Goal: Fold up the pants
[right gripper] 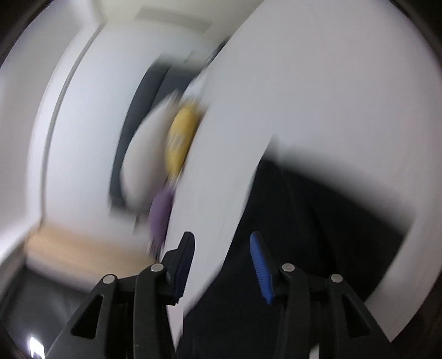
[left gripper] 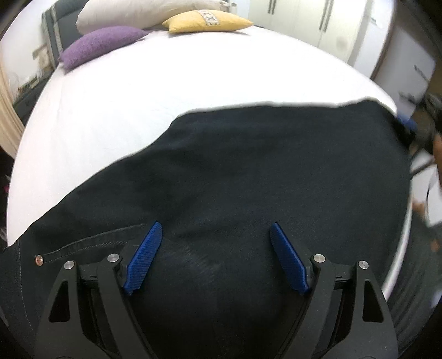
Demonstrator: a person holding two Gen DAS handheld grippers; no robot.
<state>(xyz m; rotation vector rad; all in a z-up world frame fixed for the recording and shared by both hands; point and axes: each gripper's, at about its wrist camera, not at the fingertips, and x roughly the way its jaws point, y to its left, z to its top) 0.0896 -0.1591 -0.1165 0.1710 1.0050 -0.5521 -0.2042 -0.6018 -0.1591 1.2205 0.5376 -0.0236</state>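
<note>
Dark navy pants (left gripper: 248, 171) lie spread flat on a white bed (left gripper: 138, 91), with a stitched pocket seam and rivet (left gripper: 38, 259) at the lower left. My left gripper (left gripper: 215, 229) is open just above the pants, its blue pads (left gripper: 143, 256) wide apart and holding nothing. My right gripper (right gripper: 221, 240) is open and empty in its own view, which is tilted and heavily blurred; it hovers by the pants' edge (right gripper: 304, 221) on the bed (right gripper: 331, 82). The right gripper also shows blurred at the pants' far right corner (left gripper: 408, 124).
A purple pillow (left gripper: 102, 44), a yellow pillow (left gripper: 207, 23) and a white pillow (left gripper: 132, 13) lie at the head of the bed. White wardrobe doors (left gripper: 317, 22) stand beyond it. The bed's right edge (left gripper: 400, 248) drops to the floor.
</note>
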